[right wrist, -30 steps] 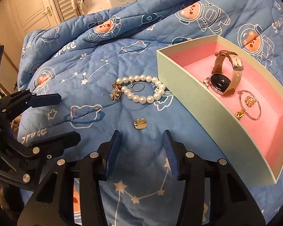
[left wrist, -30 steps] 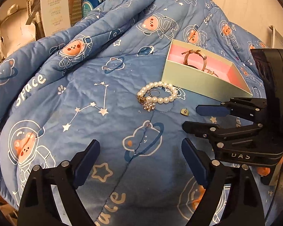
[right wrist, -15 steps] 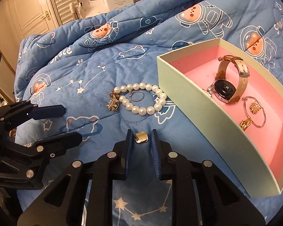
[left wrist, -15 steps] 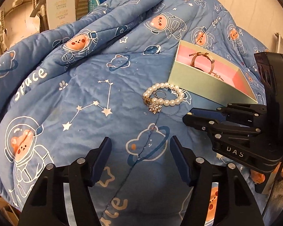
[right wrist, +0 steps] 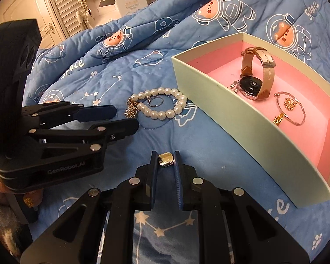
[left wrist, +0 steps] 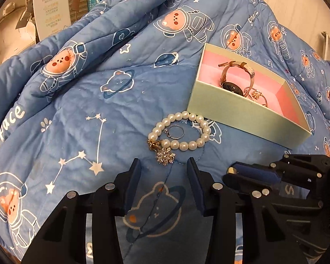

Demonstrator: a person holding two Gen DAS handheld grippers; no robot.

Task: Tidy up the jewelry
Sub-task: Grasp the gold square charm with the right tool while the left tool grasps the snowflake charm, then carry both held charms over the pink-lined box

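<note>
a small gold charm point(right wrist: 166, 159) is clamped between the jaws of the right gripper point(right wrist: 165, 161), just above the blue quilt point(right wrist: 209, 149). the left gripper point(left wrist: 164, 171) is held with its jaws apart, nothing between them, just short of the snowflake pendant on a pearl bracelet point(left wrist: 180, 133). a thin ring point(left wrist: 176, 131) is encircled by the pearls. beside them, a watch point(right wrist: 256, 77) and a bangle point(right wrist: 291, 110) are contained in a pink-lined box point(right wrist: 220, 98).
</note>
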